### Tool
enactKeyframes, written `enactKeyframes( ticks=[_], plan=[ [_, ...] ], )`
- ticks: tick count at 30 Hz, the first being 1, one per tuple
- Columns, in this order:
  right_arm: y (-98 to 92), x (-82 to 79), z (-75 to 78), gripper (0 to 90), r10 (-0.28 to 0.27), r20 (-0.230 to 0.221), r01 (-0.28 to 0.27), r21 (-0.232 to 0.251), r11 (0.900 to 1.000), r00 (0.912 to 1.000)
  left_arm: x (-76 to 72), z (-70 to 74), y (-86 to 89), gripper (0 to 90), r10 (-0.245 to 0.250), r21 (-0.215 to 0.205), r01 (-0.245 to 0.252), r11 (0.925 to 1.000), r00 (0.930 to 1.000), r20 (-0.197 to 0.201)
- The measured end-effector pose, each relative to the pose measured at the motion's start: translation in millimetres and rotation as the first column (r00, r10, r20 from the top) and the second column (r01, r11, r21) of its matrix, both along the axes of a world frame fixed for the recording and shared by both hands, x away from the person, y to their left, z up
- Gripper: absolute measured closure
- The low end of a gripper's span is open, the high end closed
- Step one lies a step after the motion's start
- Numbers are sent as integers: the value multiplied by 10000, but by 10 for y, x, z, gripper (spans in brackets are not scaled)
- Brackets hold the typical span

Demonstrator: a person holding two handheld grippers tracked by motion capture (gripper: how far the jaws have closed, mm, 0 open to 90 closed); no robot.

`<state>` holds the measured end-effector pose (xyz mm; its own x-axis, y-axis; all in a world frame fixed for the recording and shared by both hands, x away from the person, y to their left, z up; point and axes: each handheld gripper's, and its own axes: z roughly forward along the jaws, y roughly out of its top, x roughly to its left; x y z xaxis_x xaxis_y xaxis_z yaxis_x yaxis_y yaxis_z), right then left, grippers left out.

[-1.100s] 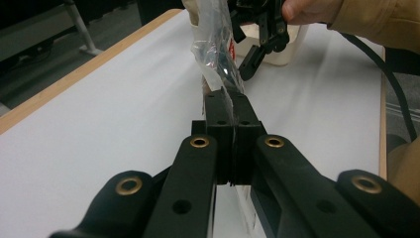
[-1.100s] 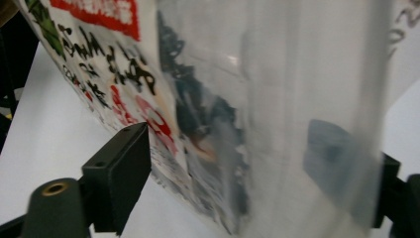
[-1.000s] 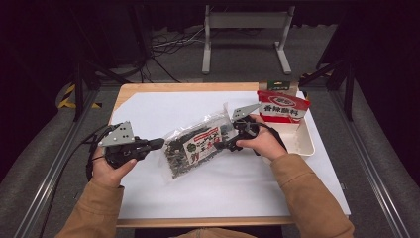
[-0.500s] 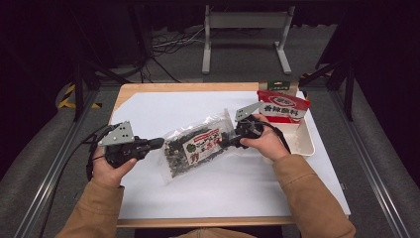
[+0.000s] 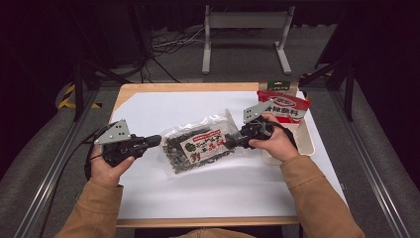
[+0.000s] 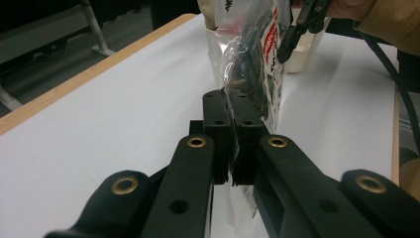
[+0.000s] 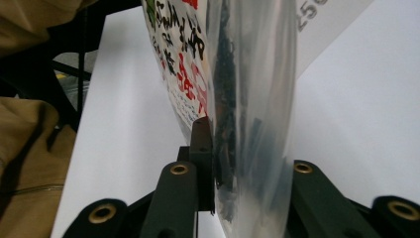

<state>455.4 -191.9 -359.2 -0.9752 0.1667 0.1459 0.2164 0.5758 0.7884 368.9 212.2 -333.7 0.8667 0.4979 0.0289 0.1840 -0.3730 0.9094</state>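
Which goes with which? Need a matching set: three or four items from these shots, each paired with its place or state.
Items:
1. clear snack bag
2. red packet
3. left tool
4. white tray

Descriptions:
A. stands in the tray at the table's far right
B. clamped on the bag's left edge
C. stretched between both tools
D. sits at the table's right edge

Pairs: 1-C, 2-A, 3-B, 4-D

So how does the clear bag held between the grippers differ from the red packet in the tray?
The clear bag shows its dark contents through see-through film; the red packet is opaque, red and white. The clear bag lies stretched out over the white table cover, clamped at opposite ends by the left gripper and the right gripper; the red packet stands propped in the tray, untouched. Both carry printed labels with red lettering.
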Motion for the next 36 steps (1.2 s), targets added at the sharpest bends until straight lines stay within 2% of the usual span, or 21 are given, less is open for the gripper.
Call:
enactKeyframes(
  ticks=[11,17,19,20,22,23,24,25,27,32,36],
  plan=[
    [-27,-92,110,772,-48,79,46,256,9997,10000,4,-2,21,868,182,-171,-184,9997,9998,-62],
    [-40,-136,184,779,17,94,-19,185,9998,10000,-10,17,24,822,229,-293,-226,9993,9997,114],
    [-63,-165,275,779,2,225,-5,129,9999,9997,-20,27,34,782,334,-446,-325,9985,9993,188],
    [-98,-194,374,778,-6,351,4,45,10000,9994,-28,43,60,751,419,-585,-404,9975,9988,253],
    [-133,-222,458,778,-13,442,17,-83,10000,9990,-33,64,98,715,444,-887,-419,9952,9987,268],
    [-154,-239,504,778,-45,545,53,-153,9999,9985,-33,64,98,698,444,-887,-419,9952,9987,268],
    [-154,-239,504,778,-45,545,53,-153,9999,9985,-42,75,117,698,466,-1020,-435,9938,9985,277],
    [-201,-276,606,778,-115,644,137,-344,9993,9979,-47,85,129,666,506,-1074,-466,9931,9981,352],
    [-215,-289,639,778,-174,682,203,-413,9989,9975,-61,104,148,658,488,-1134,-436,9926,9979,435],
    [-326,-347,860,778,-416,1051,519,-973,9939,9936,-85,128,176,625,617,-1236,-547,9908,9966,542],
    [-436,-399,1048,776,-750,1148,900,-1314,9872,9906,-67,119,207,625,701,-1249,-653,9900,9969,348]
  ],
)
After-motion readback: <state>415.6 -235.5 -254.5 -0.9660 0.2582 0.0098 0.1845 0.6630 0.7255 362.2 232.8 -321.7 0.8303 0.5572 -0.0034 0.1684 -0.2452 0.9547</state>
